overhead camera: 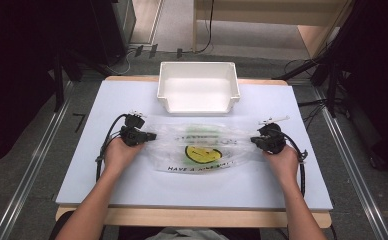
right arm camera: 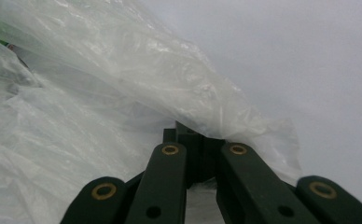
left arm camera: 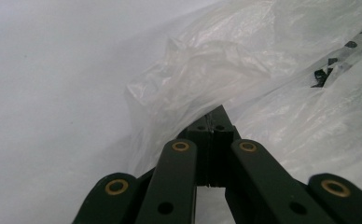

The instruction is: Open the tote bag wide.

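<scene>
High view: clear plastic bag [overhead camera: 202, 147] w/ yellow smiley print lies flat mid-table, just in front of white bin [overhead camera: 198, 87]; left gripper [overhead camera: 149, 136] and right gripper [overhead camera: 255, 140] each at one bag end. Left gripper view: jaws pressed together, pinching bag edge [left arm camera: 179, 84]. Right gripper view: jaws likewise pinched on bag film [right arm camera: 137, 84]. Judgement: both ends gripped, bag not yet lifted; whatever handling follows is left to do.
</scene>
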`<state>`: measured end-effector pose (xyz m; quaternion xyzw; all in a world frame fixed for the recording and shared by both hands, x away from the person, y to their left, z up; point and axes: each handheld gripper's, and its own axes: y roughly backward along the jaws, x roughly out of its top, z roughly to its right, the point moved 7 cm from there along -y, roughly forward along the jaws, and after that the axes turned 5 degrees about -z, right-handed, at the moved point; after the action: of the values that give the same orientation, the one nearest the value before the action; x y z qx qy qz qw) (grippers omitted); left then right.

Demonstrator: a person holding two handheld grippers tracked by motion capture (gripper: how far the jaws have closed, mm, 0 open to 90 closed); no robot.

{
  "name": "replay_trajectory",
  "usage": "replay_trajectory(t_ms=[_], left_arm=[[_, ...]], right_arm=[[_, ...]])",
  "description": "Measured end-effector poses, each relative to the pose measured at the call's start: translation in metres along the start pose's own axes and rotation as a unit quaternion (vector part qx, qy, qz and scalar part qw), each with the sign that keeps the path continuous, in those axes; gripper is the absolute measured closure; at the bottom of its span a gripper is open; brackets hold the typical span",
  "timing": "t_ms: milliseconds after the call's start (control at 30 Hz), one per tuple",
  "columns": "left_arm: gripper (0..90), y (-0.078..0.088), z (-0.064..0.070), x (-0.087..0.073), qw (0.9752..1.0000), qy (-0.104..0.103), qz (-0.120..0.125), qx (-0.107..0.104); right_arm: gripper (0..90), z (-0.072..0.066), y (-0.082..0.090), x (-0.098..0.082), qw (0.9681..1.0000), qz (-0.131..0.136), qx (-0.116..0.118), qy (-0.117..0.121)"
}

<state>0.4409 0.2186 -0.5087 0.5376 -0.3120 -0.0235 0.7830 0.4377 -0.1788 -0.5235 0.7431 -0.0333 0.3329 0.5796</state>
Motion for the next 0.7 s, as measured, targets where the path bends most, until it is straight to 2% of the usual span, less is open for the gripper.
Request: replay_trajectory(t_ms=[67,200,267,467,533,633,700], left_arm=[[90.0,0.002,-0.004,-0.001,1.0000,0.004,0.000,0.002],[90.0,0.004,-0.009,-0.003,0.9998,0.015,0.005,-0.008],[90.0,0.004,-0.010,-0.004,0.9999,0.012,0.003,-0.008],[90.0,0.005,-0.011,-0.004,0.9998,0.014,0.003,-0.013],[90.0,0.005,-0.011,-0.003,0.9998,0.016,-0.001,-0.009],[90.0,0.005,-0.008,-0.001,0.9998,0.009,-0.017,0.008],[90.0,0.004,-0.006,0.000,0.9997,0.000,-0.021,0.013]], right_arm=[[90.0,0.002,0.000,0.000,1.0000,0.002,-0.003,-0.001],[90.0,0.006,0.001,-0.001,1.0000,0.001,-0.006,-0.007],[90.0,0.009,0.002,-0.002,0.9999,-0.002,-0.011,-0.012],[90.0,0.012,0.004,-0.005,0.9998,-0.003,-0.006,-0.021],[90.0,0.013,0.005,-0.005,0.9997,-0.004,-0.008,-0.021],[90.0,0.012,0.005,-0.005,0.9996,-0.012,-0.023,-0.011],[90.0,0.009,0.005,-0.003,0.9989,-0.020,-0.039,0.014]])
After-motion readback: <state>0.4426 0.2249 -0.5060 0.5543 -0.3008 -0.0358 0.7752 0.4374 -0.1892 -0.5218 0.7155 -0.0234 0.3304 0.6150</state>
